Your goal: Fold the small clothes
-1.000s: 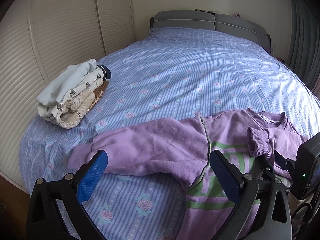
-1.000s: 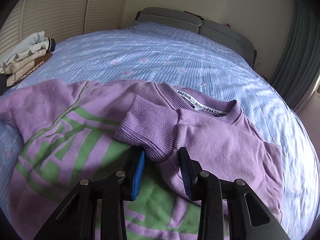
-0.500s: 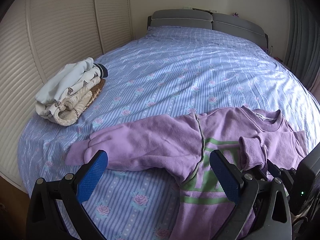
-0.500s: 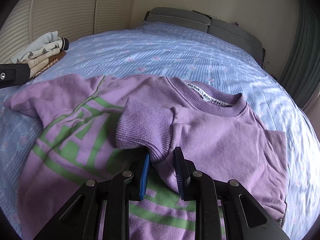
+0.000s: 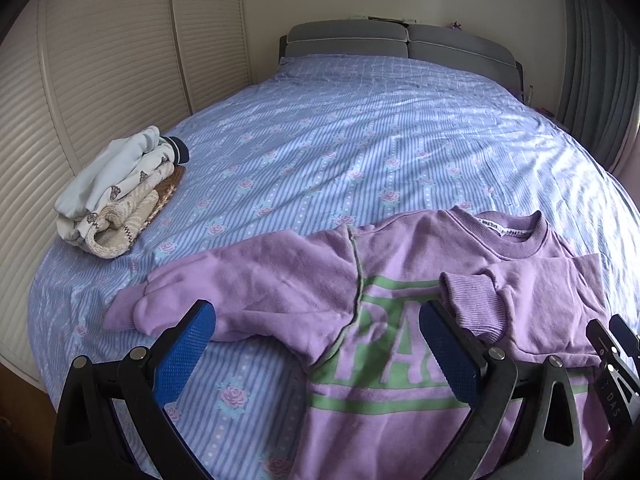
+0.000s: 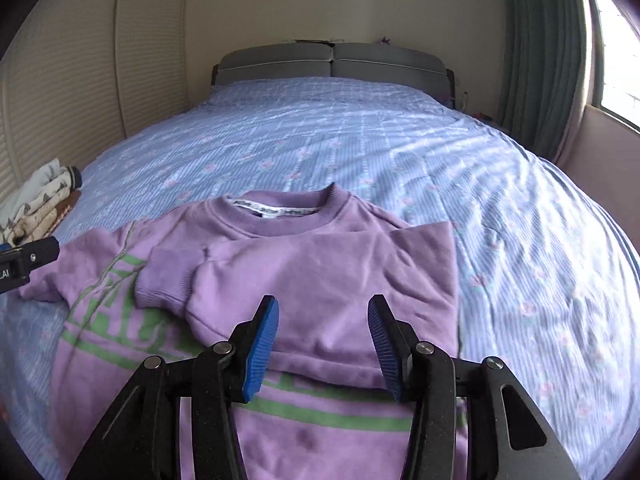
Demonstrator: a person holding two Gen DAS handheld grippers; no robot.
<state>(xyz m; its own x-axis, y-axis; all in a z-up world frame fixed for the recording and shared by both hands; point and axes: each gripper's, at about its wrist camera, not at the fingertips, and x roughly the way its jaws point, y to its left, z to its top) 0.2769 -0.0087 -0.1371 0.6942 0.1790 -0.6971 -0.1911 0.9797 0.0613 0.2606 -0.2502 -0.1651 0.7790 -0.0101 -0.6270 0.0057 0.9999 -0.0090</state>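
A purple sweatshirt [image 5: 392,280] with green lettering lies flat on the bed, also seen in the right wrist view [image 6: 320,272]. Its right sleeve [image 6: 328,256] is folded across the chest, cuff [image 6: 168,280] pointing left. Its left sleeve [image 5: 240,280] lies spread out to the left. My right gripper [image 6: 323,318] is open and empty, just above the folded sleeve. My left gripper [image 5: 316,332] is wide open and empty, above the sweatshirt's left side.
A pile of folded pale clothes [image 5: 120,192] sits near the bed's left edge, also visible in the right wrist view [image 6: 36,204]. The blue floral bedsheet [image 5: 360,140] stretches to a grey headboard [image 5: 400,40]. Louvred doors stand left, curtains [image 6: 536,60] right.
My right gripper has let go of the sleeve cuff, opened and drawn back. The sleeve now rests across the chest. The left gripper has pulled back a little, staying open.
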